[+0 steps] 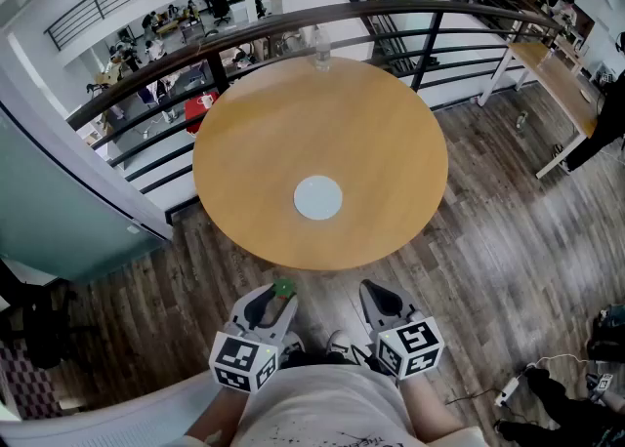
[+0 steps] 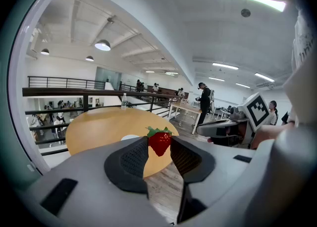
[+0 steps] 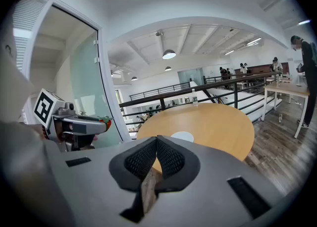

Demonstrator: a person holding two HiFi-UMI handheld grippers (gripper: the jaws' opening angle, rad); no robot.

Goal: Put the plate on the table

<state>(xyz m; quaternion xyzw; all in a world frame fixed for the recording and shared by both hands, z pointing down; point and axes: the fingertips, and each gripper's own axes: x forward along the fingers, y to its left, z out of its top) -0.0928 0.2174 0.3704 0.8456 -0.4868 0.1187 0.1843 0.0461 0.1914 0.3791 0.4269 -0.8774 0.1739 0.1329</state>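
Evidently meant for the plate [image 1: 318, 197] toward the round table's [image 1: 244, 142] near edge, a strawberry [image 2: 160, 141] sits pinched in my left gripper [image 1: 276, 299], while my right gripper [image 1: 377, 297] is closed and empty.

A white plate [image 1: 318, 197] lies on the round wooden table [image 1: 293, 123].

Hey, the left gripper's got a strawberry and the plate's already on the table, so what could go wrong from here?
1. The left gripper pinches the strawberry only at its fingertips, apparently over the floor just short of the table; it could slip out and drop.
2. The plate looks small and sits mid-table, so a strawberry let go off-centre might roll off it onto the wood.
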